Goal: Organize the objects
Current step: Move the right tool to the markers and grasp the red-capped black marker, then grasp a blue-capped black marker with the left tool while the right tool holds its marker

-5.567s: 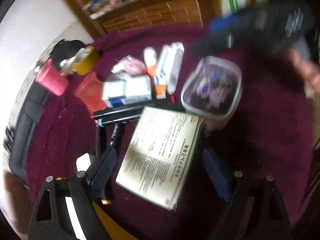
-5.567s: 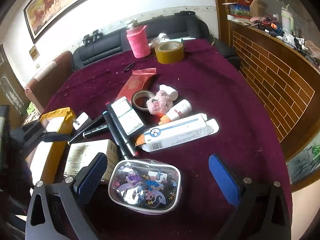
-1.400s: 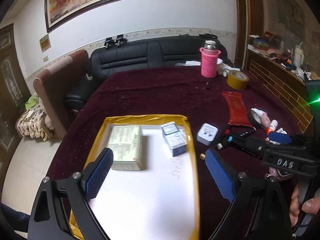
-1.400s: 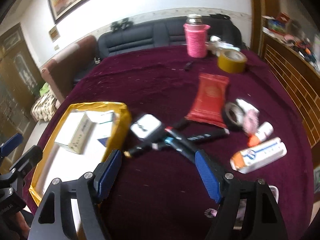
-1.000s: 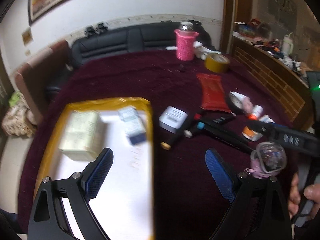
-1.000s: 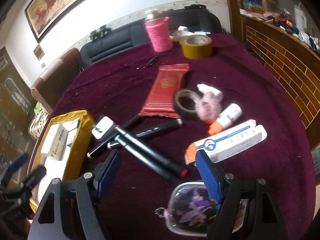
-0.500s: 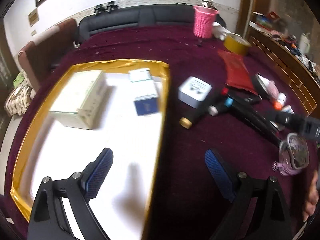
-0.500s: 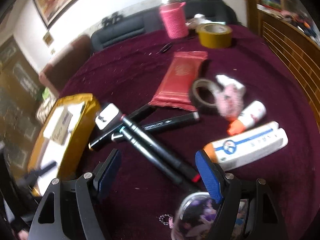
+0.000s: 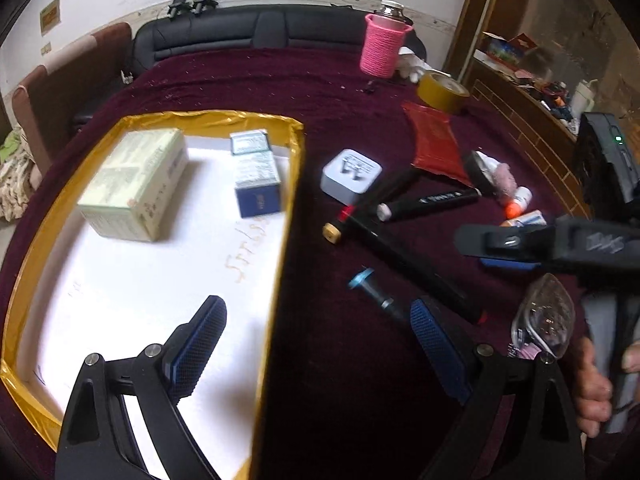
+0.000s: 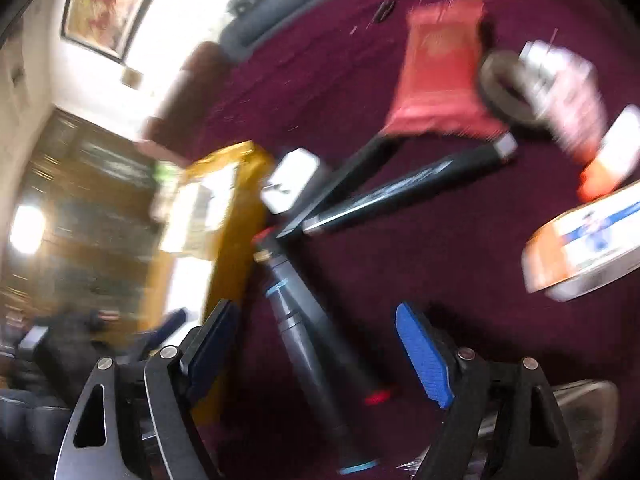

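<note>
A gold-rimmed white tray (image 9: 292, 136) lies at the left of the maroon table and holds a green box (image 9: 136, 184) and a small blue box (image 9: 256, 176). My left gripper (image 9: 316, 344) is open and empty over the tray's right edge. My right gripper (image 10: 316, 348) is open, low over several black markers (image 10: 308, 344); from the left wrist view it (image 9: 504, 252) hovers at the right. The markers (image 9: 404, 256) lie crossed beside a white plug adapter (image 9: 350, 176). The right wrist view is blurred.
Further right lie a red packet (image 9: 434, 144), a black tape ring (image 9: 476, 172), a pink fluffy thing (image 9: 506, 180), a small bottle (image 9: 518, 202), a toothpaste box (image 10: 588, 240) and a clear pouch (image 9: 544, 320). A pink-sleeved flask (image 9: 384, 46) and yellow tape roll (image 9: 442, 92) stand at the back.
My right gripper has dropped and swung left over the markers, blurring its view. My left gripper has moved slightly closer over the tray edge. Both stay open and empty.
</note>
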Available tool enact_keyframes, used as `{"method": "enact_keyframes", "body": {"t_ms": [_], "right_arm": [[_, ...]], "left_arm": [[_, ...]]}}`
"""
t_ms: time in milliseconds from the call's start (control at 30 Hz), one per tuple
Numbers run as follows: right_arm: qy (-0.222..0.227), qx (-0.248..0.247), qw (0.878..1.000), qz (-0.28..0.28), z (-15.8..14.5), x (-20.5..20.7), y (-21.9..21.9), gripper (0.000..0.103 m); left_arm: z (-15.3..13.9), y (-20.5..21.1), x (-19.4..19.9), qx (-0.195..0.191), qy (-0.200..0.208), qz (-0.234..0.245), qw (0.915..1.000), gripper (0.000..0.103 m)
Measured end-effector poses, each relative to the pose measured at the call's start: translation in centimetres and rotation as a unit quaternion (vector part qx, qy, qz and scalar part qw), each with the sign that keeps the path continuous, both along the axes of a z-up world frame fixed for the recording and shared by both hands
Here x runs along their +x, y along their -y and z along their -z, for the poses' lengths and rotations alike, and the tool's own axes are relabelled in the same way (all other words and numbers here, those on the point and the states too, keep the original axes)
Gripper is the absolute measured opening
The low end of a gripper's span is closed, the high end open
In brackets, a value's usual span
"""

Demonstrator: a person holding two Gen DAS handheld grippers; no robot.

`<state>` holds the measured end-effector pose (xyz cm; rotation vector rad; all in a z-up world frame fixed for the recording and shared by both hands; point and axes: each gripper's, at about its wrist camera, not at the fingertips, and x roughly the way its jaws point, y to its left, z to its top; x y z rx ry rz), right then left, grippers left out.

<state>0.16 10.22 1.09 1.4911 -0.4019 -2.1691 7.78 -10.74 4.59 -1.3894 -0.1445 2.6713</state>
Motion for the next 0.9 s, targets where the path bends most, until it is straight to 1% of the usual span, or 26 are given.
{"method": "enact_keyframes", "body": {"t_ms": [67,167,300,400,433,467,500,533,567,633,667,733,800,833,867,900], "right_arm": [[-0.015,0.032,0.999,-0.008,0.0,0.5,0.5,0.086],[-0.038,0.054,0.997,-0.028,-0.3,1.6,1.8,0.086],[-0.079,0.095,0.989,-0.076,-0.3,2.9,4.7,0.082],[-0.103,0.141,0.979,-0.101,0.2,3.3,7.1,0.07],[-0.112,0.16,0.975,-0.107,0.5,3.3,7.9,0.06],[-0.114,0.168,0.973,-0.108,0.7,3.2,8.4,0.046],[-0.114,0.177,0.972,-0.107,1.0,2.9,8.8,0.037],[-0.114,0.179,0.972,-0.103,1.1,2.7,8.8,0.027],[-0.112,0.176,0.973,-0.096,1.0,2.6,8.6,0.023],[-0.097,0.167,0.979,-0.067,1.0,2.4,7.1,0.017],[-0.092,0.167,0.98,-0.057,0.9,2.4,6.8,0.017],[-0.077,0.163,0.983,-0.029,0.9,2.4,4.7,0.017],[-0.066,0.155,0.986,-0.013,1.0,2.4,3.2,0.017],[-0.063,0.15,0.987,-0.006,1.0,2.6,2.5,0.017],[-0.062,0.146,0.987,-0.003,1.0,2.5,2.4,0.017],[-0.057,0.137,0.989,0.001,1.2,2.6,1.7,0.017]], "left_arm": [[0.0,0.0,0.6,0.009,0.002,0.005,0.9999,0.093],[0.1,0.1,1.4,0.01,0.004,0.006,0.9999,0.093],[0.6,0.8,2.9,0.023,0.019,0.003,0.9995,0.093],[1.2,1.0,4.0,0.037,0.03,0.002,0.9989,0.093],[1.3,0.9,4.3,0.041,0.035,0.003,0.9985,0.093],[1.6,0.8,4.5,0.044,0.041,0.004,0.9982,0.093],[1.8,0.6,4.6,0.046,0.048,0.006,0.9978,0.093],[2.0,0.3,4.7,0.046,0.052,0.007,0.9975,0.093],[2.2,0.1,4.8,0.046,0.056,0.007,0.9974,0.093],[2.4,-0.3,4.7,0.036,0.059,0.001,0.9976,0.093],[2.5,-0.6,4.6,0.029,0.06,-0.001,0.9978,0.093],[2.8,-1.3,4.2,0.015,0.06,-0.003,0.9981,0.093],[2.9,-2.0,3.9,0.0,0.056,-0.003,0.9984,0.093],[3.0,-2.4,3.9,0.0,0.053,0.003,0.9986,0.093],[2.9,-2.7,3.8,0.003,0.049,0.008,0.9988,0.09],[2.8,-2.9,3.9,0.006,0.044,0.015,0.9989,0.083]]}}
